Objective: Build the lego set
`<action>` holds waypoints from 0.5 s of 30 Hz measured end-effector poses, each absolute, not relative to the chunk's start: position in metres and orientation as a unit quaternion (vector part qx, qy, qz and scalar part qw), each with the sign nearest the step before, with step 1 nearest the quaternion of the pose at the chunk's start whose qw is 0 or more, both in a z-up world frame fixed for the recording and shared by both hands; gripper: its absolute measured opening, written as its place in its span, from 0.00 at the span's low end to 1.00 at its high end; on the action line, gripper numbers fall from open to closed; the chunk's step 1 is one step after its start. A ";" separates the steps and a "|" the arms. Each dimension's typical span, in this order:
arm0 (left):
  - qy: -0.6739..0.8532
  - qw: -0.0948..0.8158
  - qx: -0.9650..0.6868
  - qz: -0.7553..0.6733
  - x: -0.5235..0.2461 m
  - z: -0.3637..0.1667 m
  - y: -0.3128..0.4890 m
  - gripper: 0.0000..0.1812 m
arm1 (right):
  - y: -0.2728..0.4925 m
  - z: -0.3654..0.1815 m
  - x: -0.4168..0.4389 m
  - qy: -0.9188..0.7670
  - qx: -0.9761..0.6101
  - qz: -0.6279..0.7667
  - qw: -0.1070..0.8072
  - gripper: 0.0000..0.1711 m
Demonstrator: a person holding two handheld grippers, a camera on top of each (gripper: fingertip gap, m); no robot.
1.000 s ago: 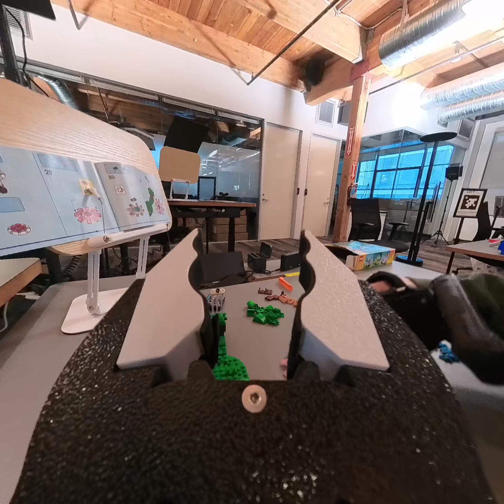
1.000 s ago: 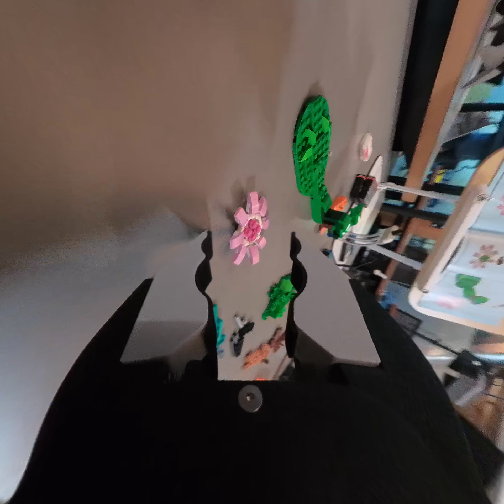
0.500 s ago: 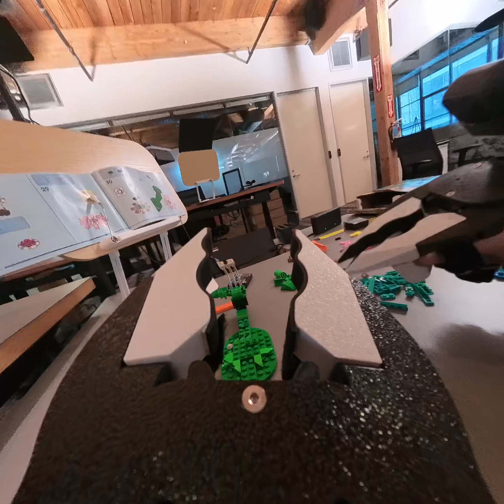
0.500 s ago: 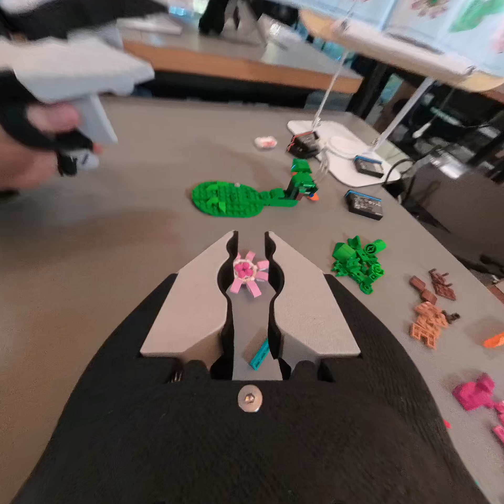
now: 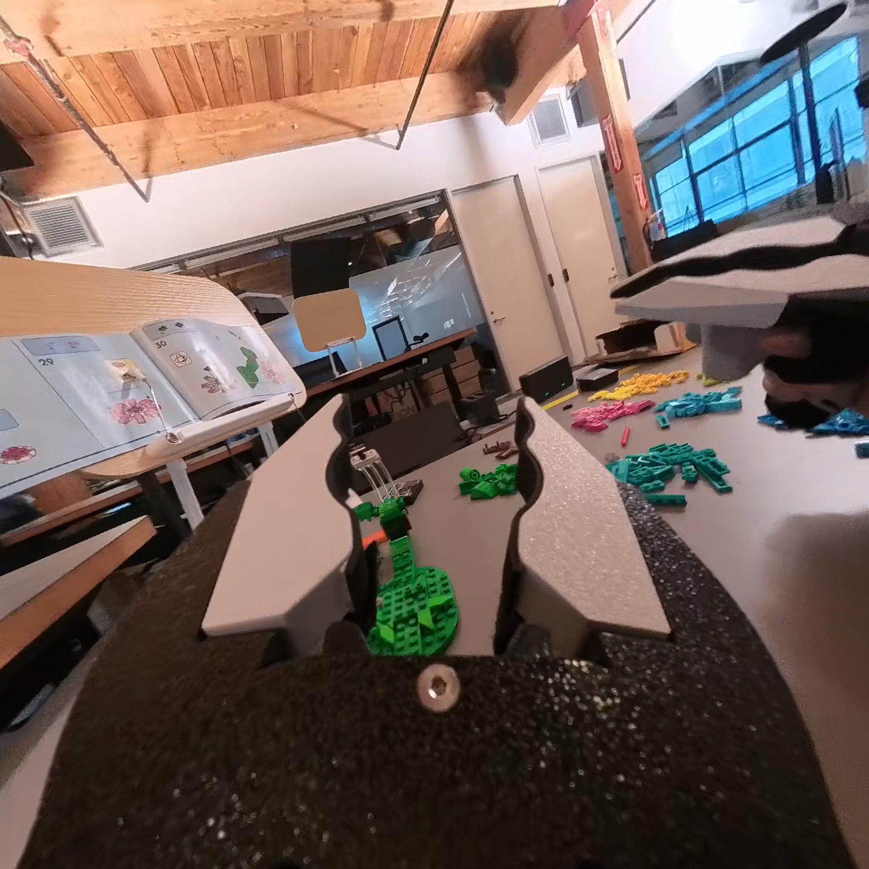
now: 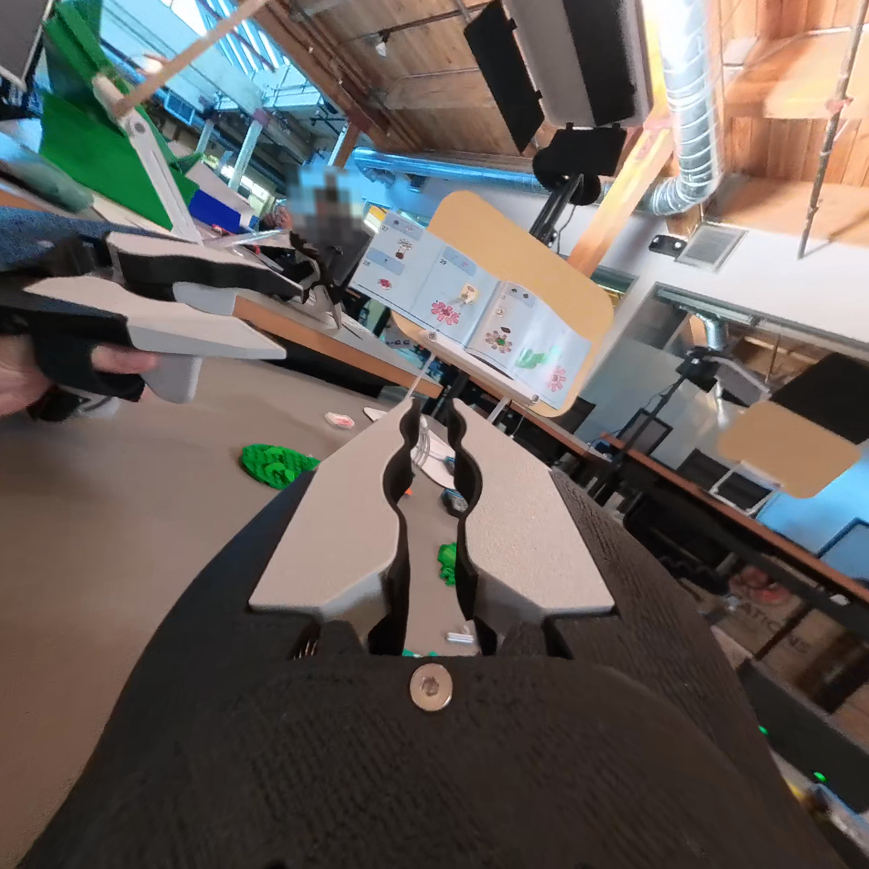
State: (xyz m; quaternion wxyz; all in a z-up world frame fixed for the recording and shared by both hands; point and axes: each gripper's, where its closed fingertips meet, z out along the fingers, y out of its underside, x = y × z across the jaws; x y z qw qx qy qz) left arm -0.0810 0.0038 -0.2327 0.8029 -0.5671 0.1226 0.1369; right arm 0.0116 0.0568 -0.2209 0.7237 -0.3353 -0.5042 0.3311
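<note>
A green lily-pad build (image 5: pixel 414 606) lies on the grey table (image 5: pixel 752 588), seen between the fingers of my left gripper (image 5: pixel 430 414), which is wide open and empty above it. The build also shows in the right wrist view (image 6: pixel 272 465). My right gripper (image 6: pixel 433 409) is raised and tilted up, nearly shut with a narrow gap and nothing between the pads. It also shows in the left wrist view (image 5: pixel 630 282), at the upper right. The left gripper (image 6: pixel 291 317) shows at the left of the right wrist view. No pink flower is in view.
An open instruction booklet (image 5: pixel 141 376) sits on a stand at the left. Loose green bricks (image 5: pixel 489 482) lie beyond the build. Teal-green (image 5: pixel 672 470), pink (image 5: pixel 611 414), yellow (image 5: pixel 639 383) and turquoise (image 5: pixel 700 404) piles lie to the right. Black boxes (image 5: pixel 548 378) stand behind.
My right gripper narrowed around the pink flower, then lifted and tilted up; the flower is out of view. My left gripper swung over the green build and stayed open.
</note>
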 end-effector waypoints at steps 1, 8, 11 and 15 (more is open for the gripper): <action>0.127 0.797 -0.571 0.151 -0.081 -0.234 0.004 0.36 | 0.055 -0.221 0.011 -0.508 -0.328 0.322 0.728 0.05; 0.196 0.742 -0.596 0.235 -0.073 -0.254 0.016 0.33 | 0.038 -0.225 0.005 -0.527 -0.319 0.332 0.714 0.05; 0.233 0.729 -0.598 0.239 -0.061 -0.261 0.019 0.32 | 0.030 -0.230 0.001 -0.541 -0.314 0.346 0.700 0.05; 0.290 0.730 -0.572 0.235 -0.037 -0.262 0.015 0.24 | 0.029 -0.228 0.001 -0.536 -0.313 0.354 0.699 0.05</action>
